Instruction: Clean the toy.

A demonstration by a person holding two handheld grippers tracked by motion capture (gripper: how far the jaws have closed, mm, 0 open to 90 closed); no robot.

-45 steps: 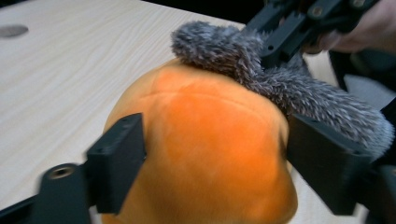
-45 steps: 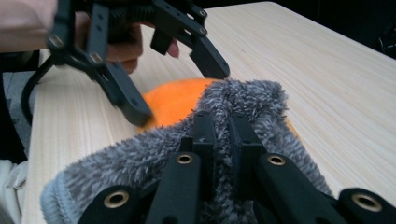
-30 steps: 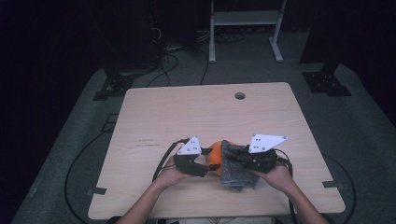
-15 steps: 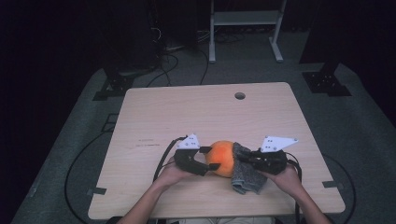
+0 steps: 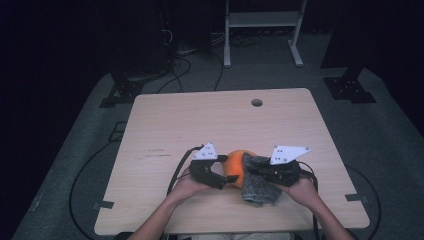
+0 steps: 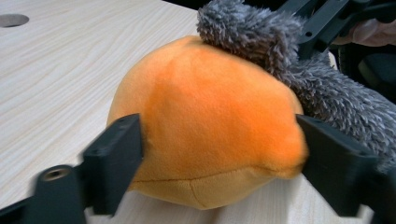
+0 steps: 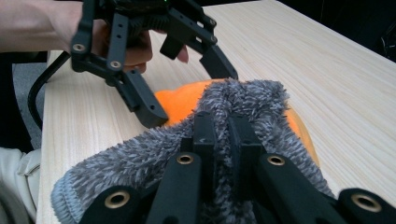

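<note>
We see our left tool, jaws just widening, astride the orange plush ball; our right tool clamps the grey fuzzy cloth, which hides part of the ball.

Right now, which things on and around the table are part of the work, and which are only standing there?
Part of the work:
- orange soft ball, between the left gripper's opening jaws
- grey fuzzy cloth, pinched by the right gripper and draped on the ball

Only standing there:
- white frame behind the table
- black stands on the floor
</note>
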